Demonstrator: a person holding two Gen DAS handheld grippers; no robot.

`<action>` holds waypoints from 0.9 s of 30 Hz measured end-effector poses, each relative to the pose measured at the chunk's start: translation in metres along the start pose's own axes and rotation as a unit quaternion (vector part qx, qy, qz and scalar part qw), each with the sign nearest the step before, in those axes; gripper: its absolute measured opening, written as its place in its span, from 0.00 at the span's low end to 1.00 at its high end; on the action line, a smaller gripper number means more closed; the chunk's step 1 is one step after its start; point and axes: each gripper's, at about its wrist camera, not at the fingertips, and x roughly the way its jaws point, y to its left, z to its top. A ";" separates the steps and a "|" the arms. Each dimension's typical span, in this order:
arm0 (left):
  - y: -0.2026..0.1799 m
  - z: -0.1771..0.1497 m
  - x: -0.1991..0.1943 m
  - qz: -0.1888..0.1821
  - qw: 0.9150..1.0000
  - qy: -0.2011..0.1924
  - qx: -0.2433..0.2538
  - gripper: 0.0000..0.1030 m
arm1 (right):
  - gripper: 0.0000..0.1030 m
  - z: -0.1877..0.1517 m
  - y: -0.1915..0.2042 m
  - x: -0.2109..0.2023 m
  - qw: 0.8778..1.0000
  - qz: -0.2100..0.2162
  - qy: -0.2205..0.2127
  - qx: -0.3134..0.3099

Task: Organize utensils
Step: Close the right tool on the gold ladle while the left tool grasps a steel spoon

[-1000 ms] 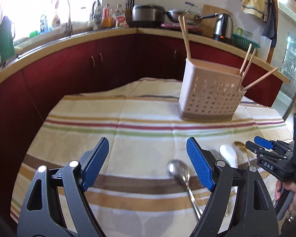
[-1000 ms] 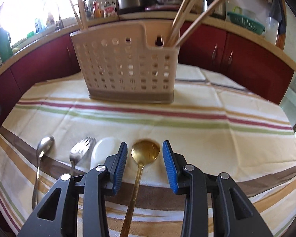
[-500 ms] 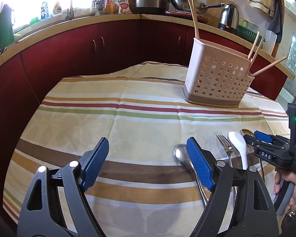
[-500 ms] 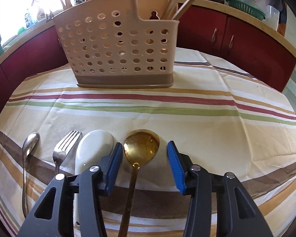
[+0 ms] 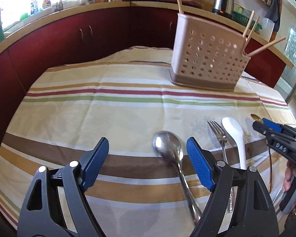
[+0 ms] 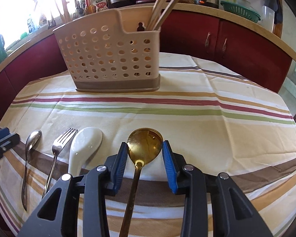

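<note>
- Both grippers have dropped closer to the striped tablecloth (image 6: 207, 102) since a second ago, and the utensil holder (image 6: 112, 59) now sits farther off.
- Right gripper (image 6: 145, 158) is spread wide, its blue pads flanking the gold spoon (image 6: 144, 144) without pinching it.
- Left gripper (image 5: 147, 162) is released too, holding nothing; the steel spoon (image 5: 167, 146) lies just inside its right pad.
- At nine o'clock of the gold spoon lie the white spoon (image 6: 84, 146), then the fork (image 6: 59, 146).
- Chopsticks (image 6: 161, 2) stand in the holder at twelve o'clock.

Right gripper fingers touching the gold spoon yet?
Apart. The right wrist view shows tablecloth between each blue finger and the neck of the gold spoon; the right gripper straddles it, open.
</note>
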 end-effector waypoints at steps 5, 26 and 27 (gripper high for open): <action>-0.010 -0.003 0.019 -0.007 1.000 0.024 -0.001 0.69 | 0.36 0.001 -0.010 -0.006 1.000 0.008 -0.004 0.004; -0.021 -0.007 0.018 -0.016 1.000 0.005 0.017 0.37 | 0.36 -0.002 -0.021 -0.019 0.999 0.015 -0.032 0.010; -0.022 -0.007 0.015 -0.017 1.000 -0.001 0.017 0.37 | 0.36 -0.002 -0.021 -0.021 0.999 0.017 -0.038 0.010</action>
